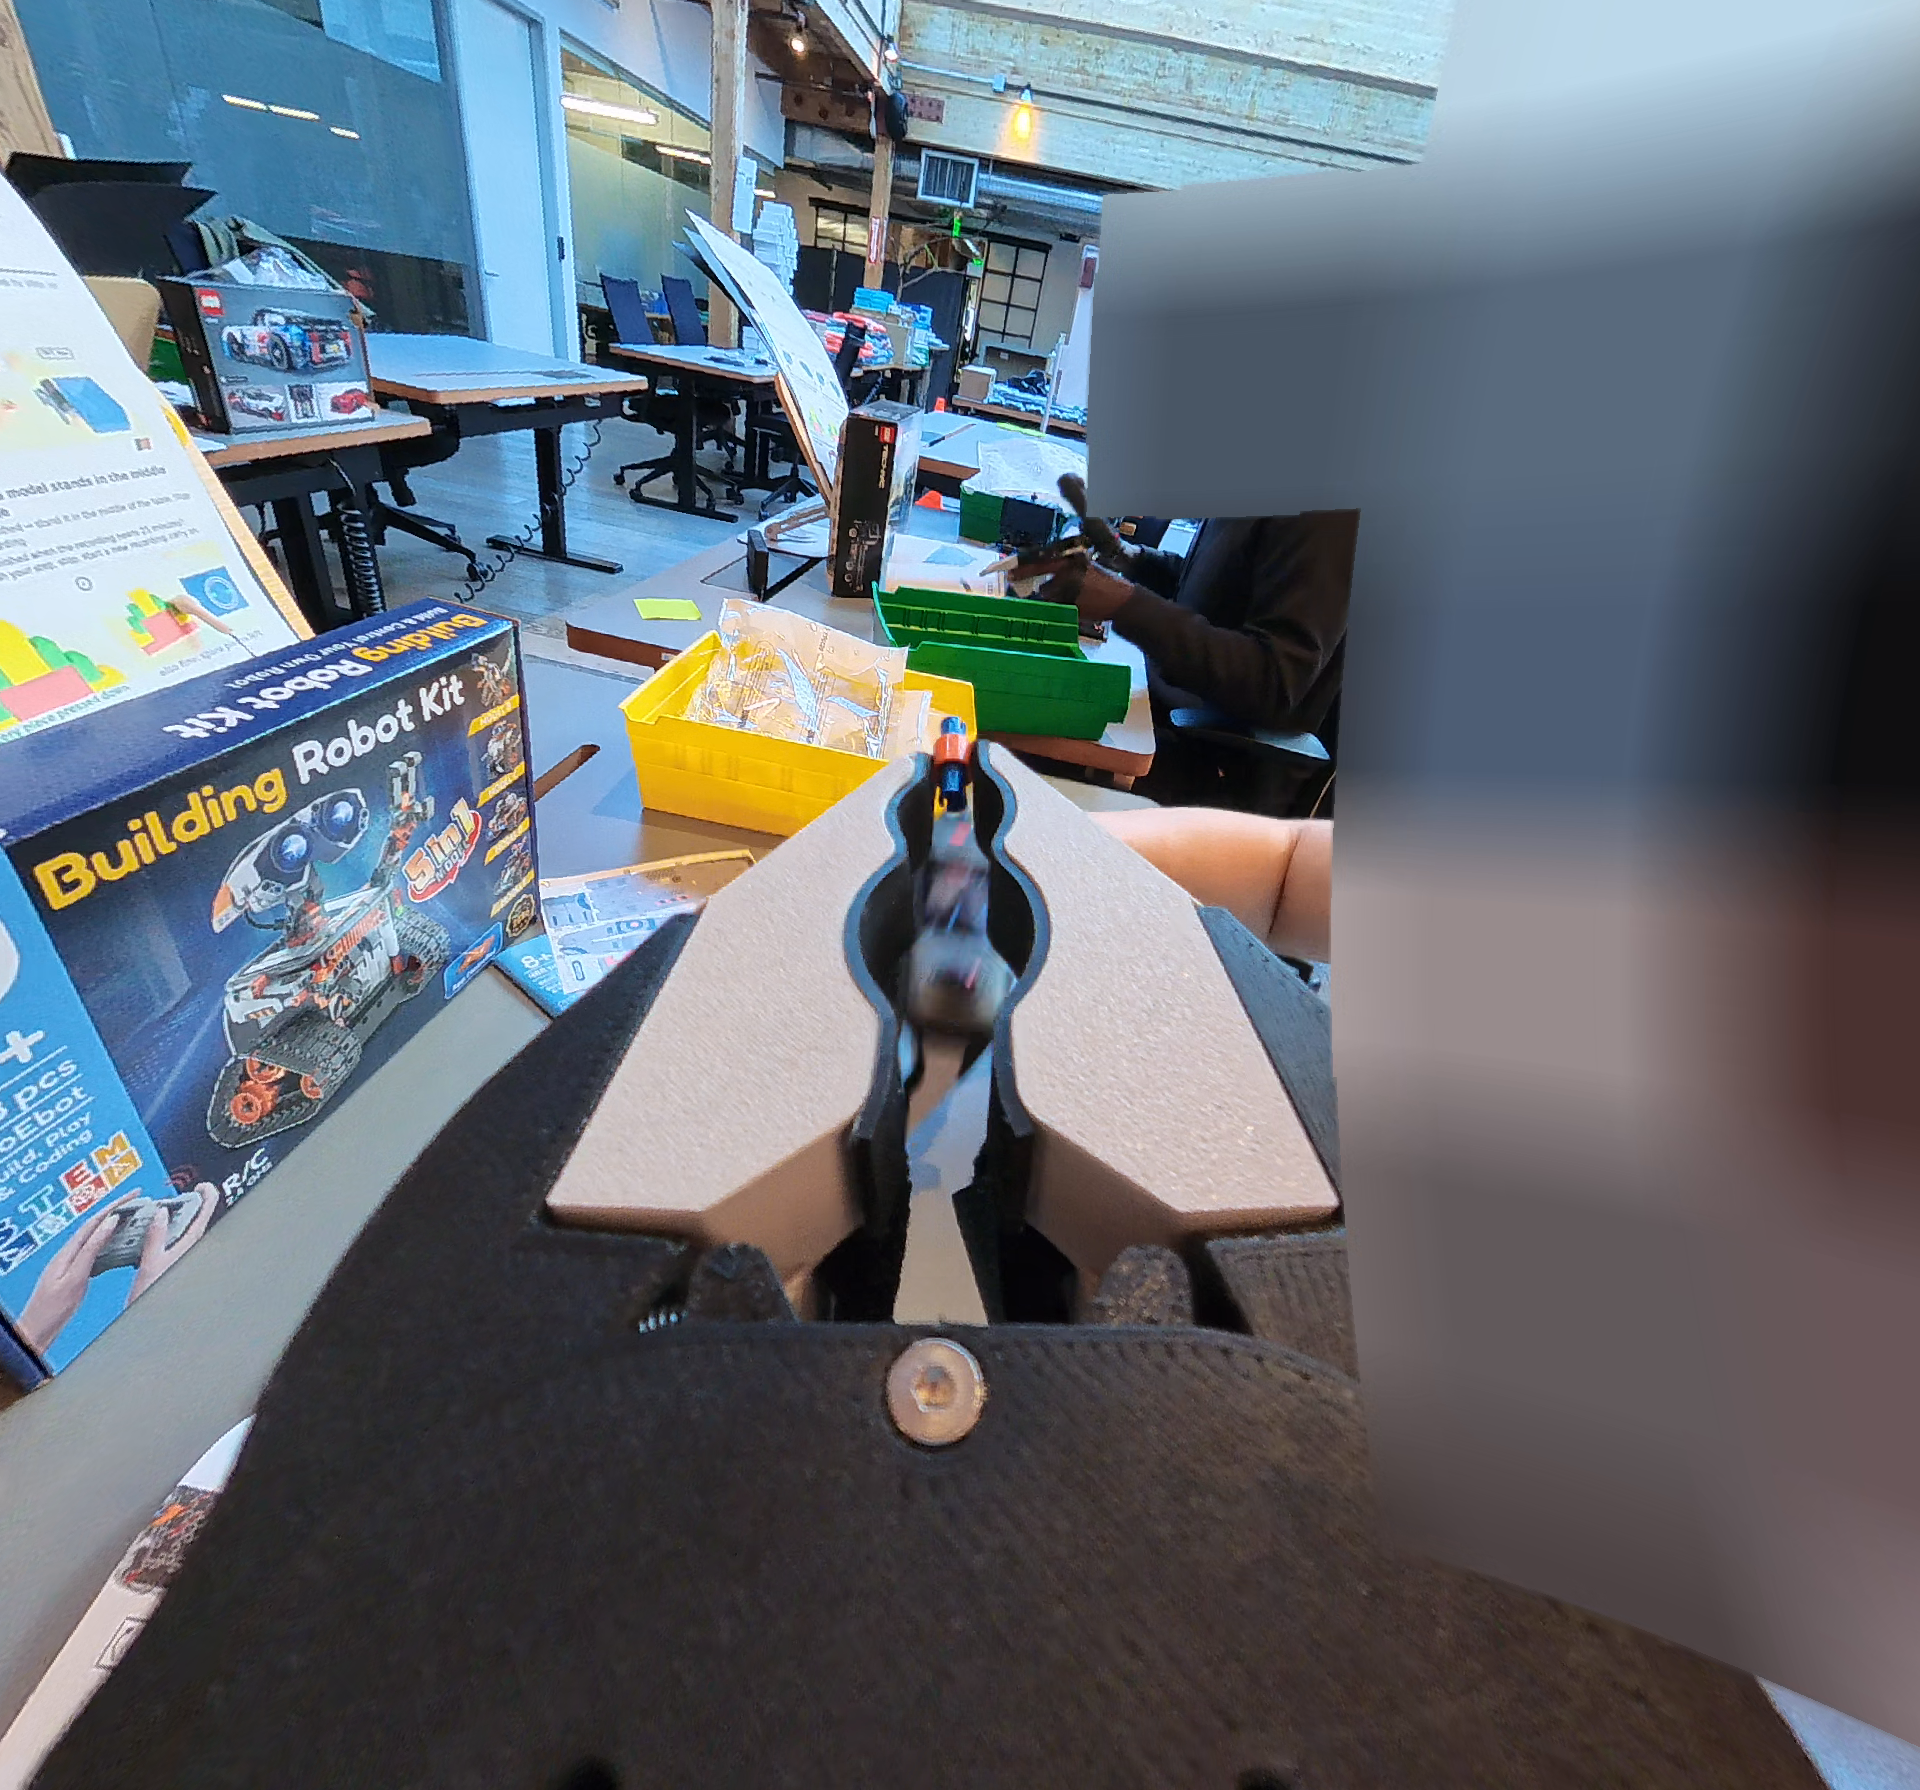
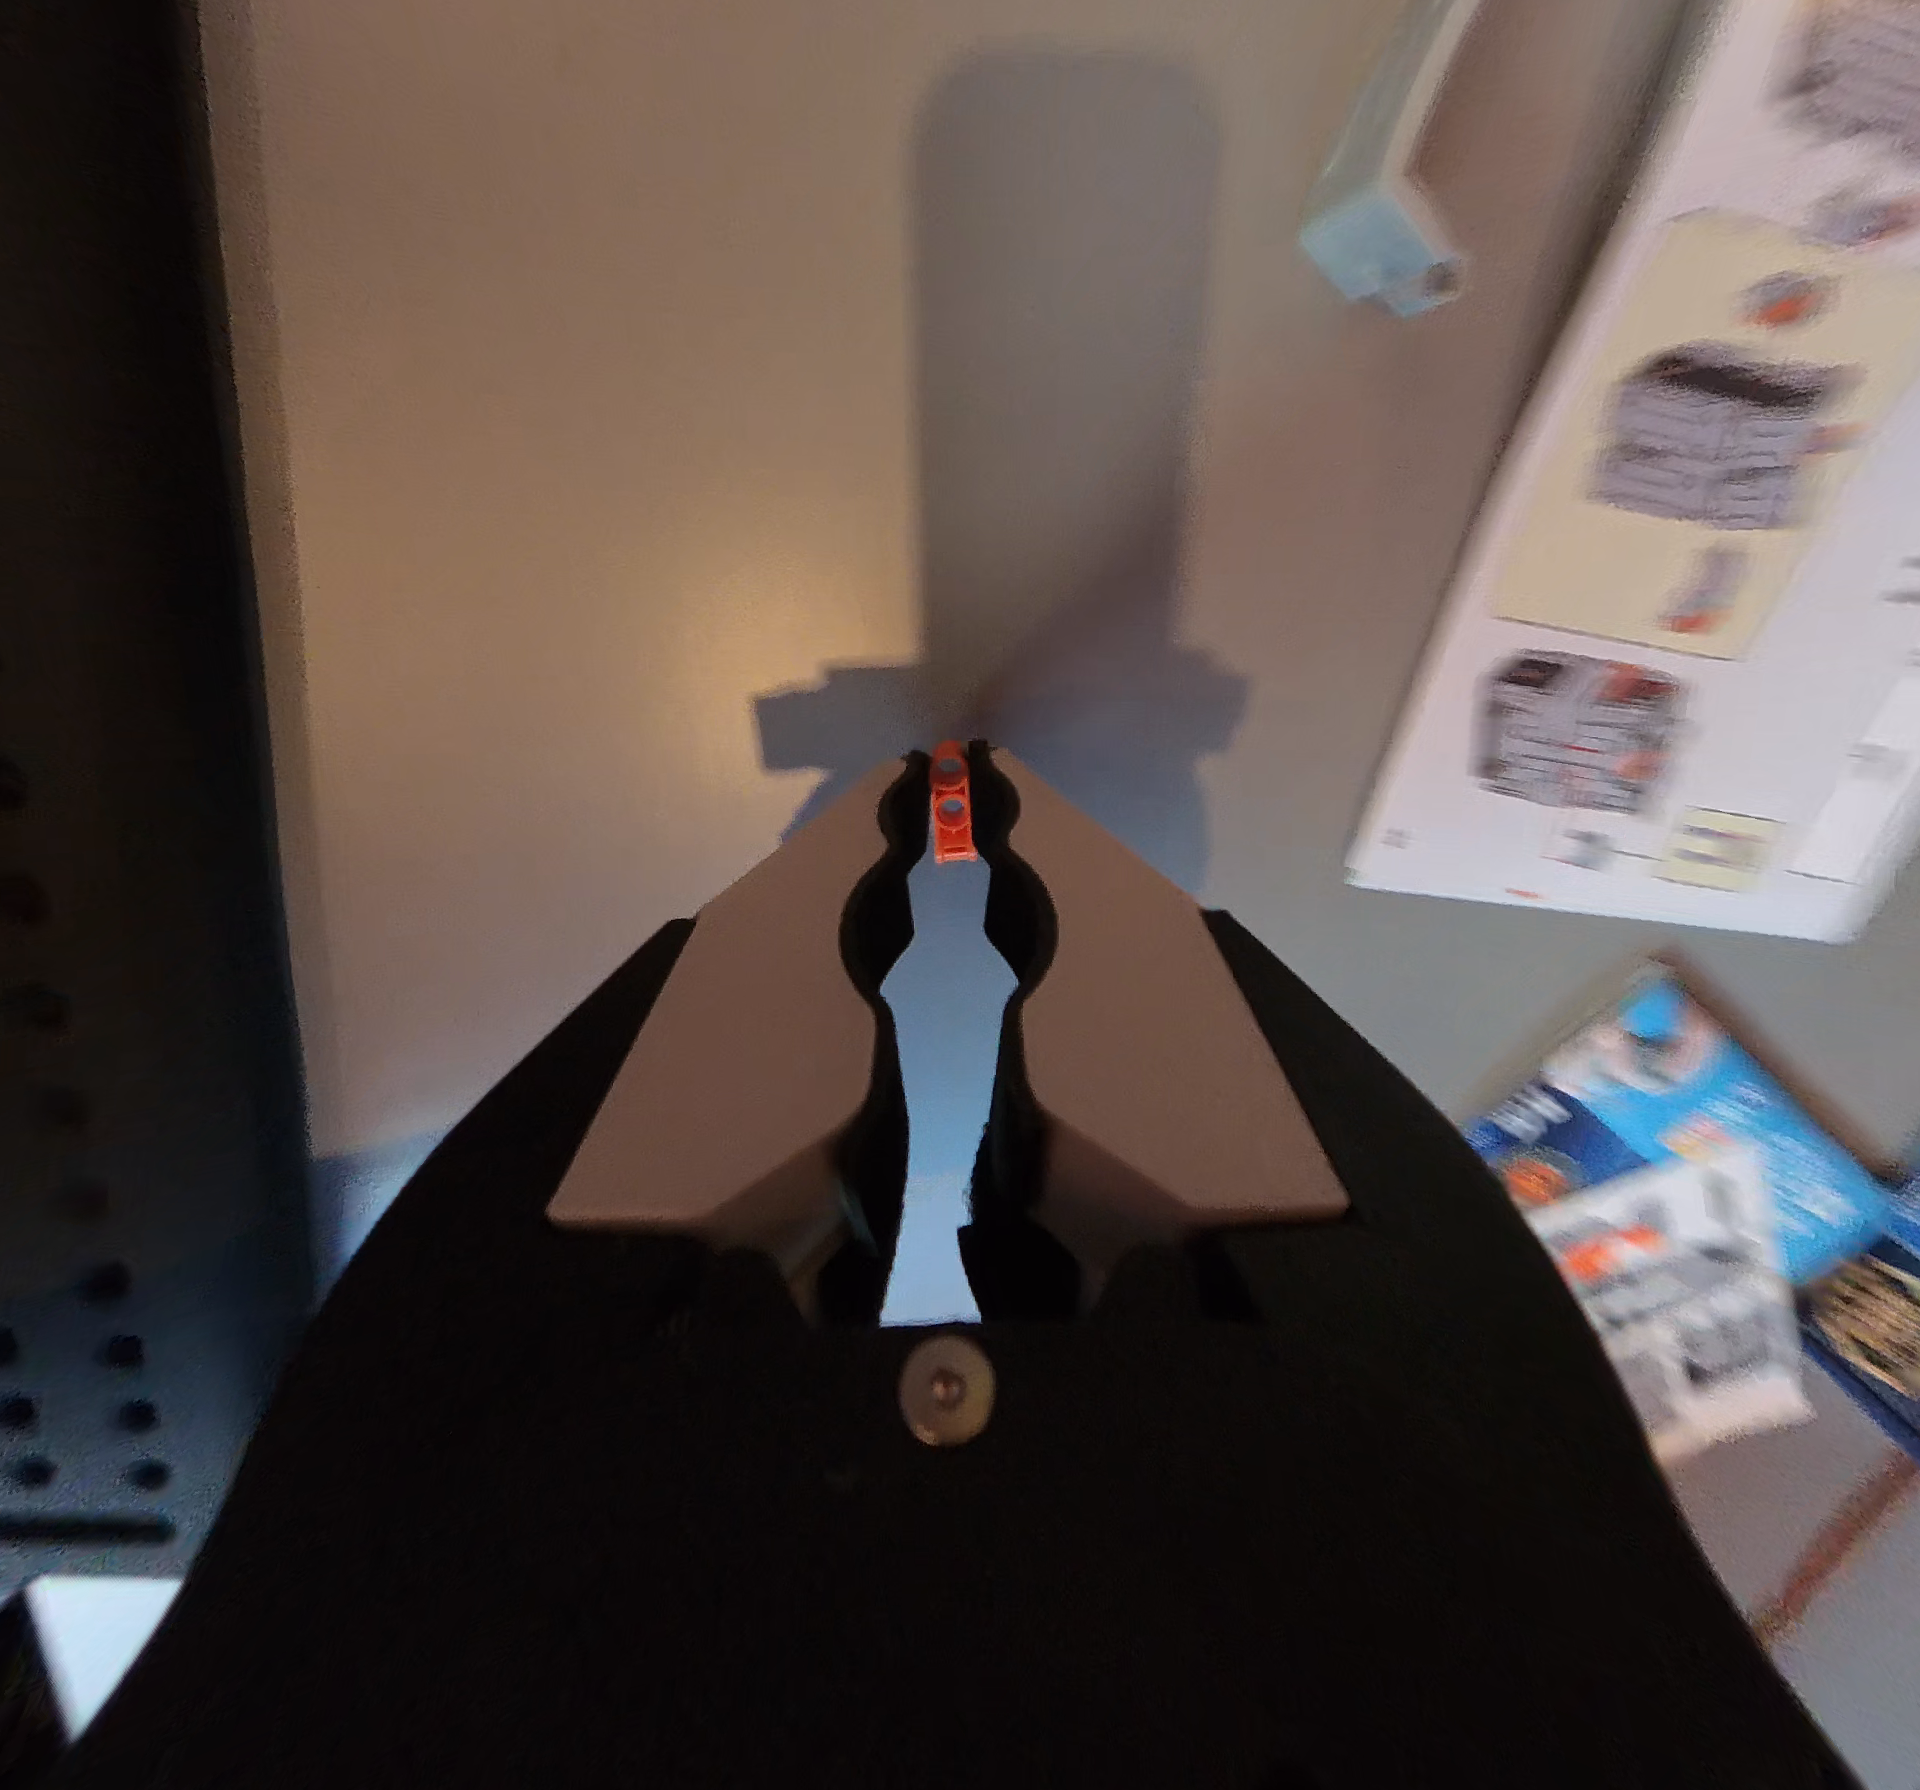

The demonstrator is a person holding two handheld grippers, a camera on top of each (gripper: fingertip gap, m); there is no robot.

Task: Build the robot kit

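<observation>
Your left gripper [image 1: 948, 753] is pinching a small dark assembly with an orange-blue tip [image 1: 951, 753], long axis along the fingers. Your right gripper [image 2: 951, 753] is clamped on a small orange holed plastic beam [image 2: 950, 802], also lengthwise, above the beige tabletop [image 2: 582, 390].

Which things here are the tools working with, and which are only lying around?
In use:
- left tool, shut on a small black, orange and blue assembly
- right tool, shut on an orange pin connector

Lying about:
- robot kit box
- yellow bin
- green bins
- instruction sheet

surface: grey table [image 1: 312, 1252] | on it: robot-kit box [image 1: 281, 919]; yellow bin [image 1: 748, 774]; instruction sheet [image 2: 1683, 452]; booklets [image 2: 1683, 1179]
</observation>
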